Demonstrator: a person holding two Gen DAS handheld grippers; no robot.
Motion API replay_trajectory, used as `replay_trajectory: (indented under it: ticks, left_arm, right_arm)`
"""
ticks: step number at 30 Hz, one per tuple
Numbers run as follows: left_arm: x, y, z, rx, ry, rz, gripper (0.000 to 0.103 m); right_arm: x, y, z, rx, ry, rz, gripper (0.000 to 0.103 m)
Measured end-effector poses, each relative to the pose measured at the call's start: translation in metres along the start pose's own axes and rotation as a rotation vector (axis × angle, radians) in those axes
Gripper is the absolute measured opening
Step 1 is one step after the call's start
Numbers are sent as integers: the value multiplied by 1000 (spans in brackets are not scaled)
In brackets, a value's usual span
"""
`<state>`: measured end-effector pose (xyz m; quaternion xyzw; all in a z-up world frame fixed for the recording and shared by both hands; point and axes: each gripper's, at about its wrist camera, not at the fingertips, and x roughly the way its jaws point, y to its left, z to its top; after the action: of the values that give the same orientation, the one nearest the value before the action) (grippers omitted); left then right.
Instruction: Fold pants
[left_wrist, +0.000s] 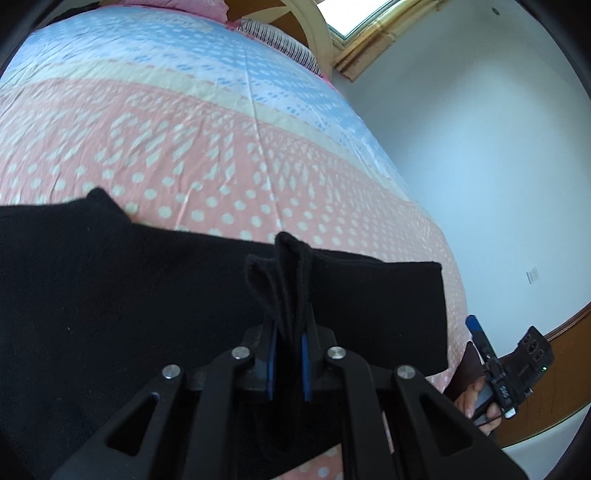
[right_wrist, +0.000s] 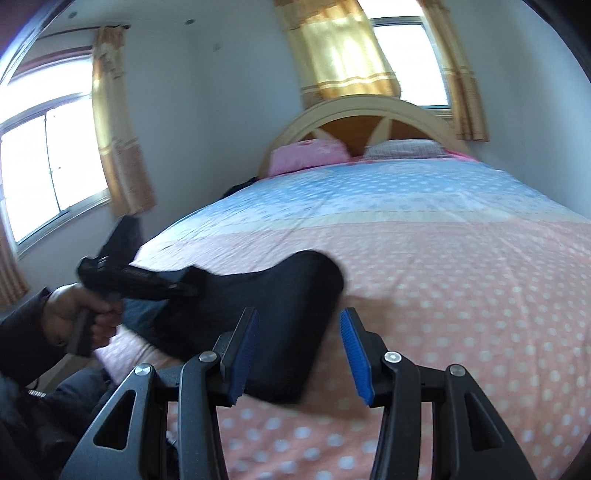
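Note:
Black pants (left_wrist: 110, 295) lie folded on the near part of the bed (left_wrist: 221, 147). My left gripper (left_wrist: 288, 332) is shut on a bunched fold of the pants and lifts it a little off the rest. In the right wrist view the pants (right_wrist: 280, 317) lie in front of my right gripper (right_wrist: 299, 325), which is open and empty just above the near edge of the fabric. The left gripper (right_wrist: 188, 288) shows there at the left, gripping the pants' far end. The right gripper (left_wrist: 476, 328) also shows at the lower right of the left wrist view.
The bed (right_wrist: 461, 277) has a pink and blue dotted cover. A pink pillow (right_wrist: 306, 153) and a striped pillow (right_wrist: 402, 149) lie by the headboard (right_wrist: 365, 110). Curtained windows (right_wrist: 48, 158) are in the white walls. The bed edge drops off at the right (left_wrist: 454, 266).

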<state>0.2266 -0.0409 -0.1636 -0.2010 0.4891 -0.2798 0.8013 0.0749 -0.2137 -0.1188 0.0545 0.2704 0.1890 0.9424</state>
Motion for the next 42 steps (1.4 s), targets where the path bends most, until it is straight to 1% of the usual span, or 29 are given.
replay_trajectory:
  ticks: [2, 4, 6, 7, 9, 11, 13, 14, 15, 17, 19, 20, 22, 23, 24, 26, 27, 29, 30, 31, 32, 33, 34, 35, 36, 37, 38, 41, 42]
  left_arm:
    - [5, 3, -2, -9, 9, 2, 11]
    - [7, 4, -3, 4, 10, 10, 12]
    - [6, 4, -6, 21, 9, 18, 14]
    - [5, 3, -7, 33, 6, 31, 18]
    - [2, -1, -11, 62, 8, 46, 22]
    - [-2, -8, -17, 111, 9, 78, 30]
    - [-7, -17, -25, 178, 4, 103, 47]
    - [-10, -20, -28, 210, -3, 118, 52]
    - [-10, -24, -32, 244, -10, 134, 61]
    - [-6, -27, -36, 295, -5, 172, 62]
    - [-5, -28, -39, 326, -10, 192, 62]
    - [-5, -28, -39, 337, -10, 200, 62]
    - [-4, -29, -41, 359, -8, 217, 62]
    - [-4, -30, -42, 368, -8, 224, 62]
    - [-3, -31, -43, 381, -9, 233, 63]
    - [-4, -31, -45, 396, -14, 239, 63]
    - [-5, -30, -47, 394, -17, 235, 63]
    - [-8, -30, -46, 378, -23, 225, 63]
    - [-9, -29, -45, 365, -27, 221, 63]
    - [-13, -29, -43, 348, -40, 218, 63]
    - [-17, -28, -42, 337, -57, 213, 64]
    - [-20, -27, -41, 327, -78, 210, 70]
    - [-19, -26, -38, 317, -86, 221, 76]
    - [-18, -23, -38, 311, -75, 231, 76]
    - [-16, -23, -40, 311, -61, 231, 76]
    - [-15, -22, -43, 317, -49, 236, 76]
    - [-16, -22, -47, 332, -48, 245, 76]
    - [-13, -29, -59, 429, -37, 309, 77]
    - [-13, -30, -62, 450, -34, 321, 77]
  right_arm:
    - [12, 14, -4, -44, 54, 24, 48]
    - [29, 22, -12, -95, 145, -21, 48]
    - [46, 19, -21, -109, 244, -81, 48]
    - [47, 16, -24, -110, 256, -78, 48]
    - [41, 16, -19, -96, 266, -64, 48]
    - [34, 11, -12, -48, 232, -30, 48]
    - [26, 7, 3, 8, 153, 8, 48]
    - [26, 6, 11, 29, 127, 19, 48]
    - [28, 3, 19, 48, 106, 31, 50]
    - [40, -2, 35, 87, 79, 51, 55]
    - [65, -11, 47, 126, 108, 51, 57]
    - [84, -19, 50, 153, 157, 10, 57]
    - [116, -42, 48, 215, 252, -123, 57]
    - [126, -53, 45, 258, 274, -138, 57]
    - [128, -62, 42, 303, 263, -110, 57]
    - [121, -63, 42, 320, 235, -82, 57]
    - [115, -61, 44, 311, 222, -84, 57]
    - [98, -52, 49, 295, 165, -132, 57]
    - [89, -46, 51, 298, 142, -117, 57]
    - [81, -40, 49, 300, 137, -83, 57]
    - [75, -30, 47, 291, 146, -41, 57]
    - [71, -21, 43, 272, 161, -15, 57]
    - [69, -9, 37, 236, 193, 14, 57]
    - [73, 2, 27, 187, 255, 23, 57]
    - [79, 9, 15, 153, 322, -8, 57]
    - [82, 14, 4, 119, 350, -38, 57]
    - [77, 19, 1, 85, 318, -49, 57]
    - [74, 31, 8, 66, 343, -72, 57]
    - [73, 35, 13, 76, 330, -47, 57]
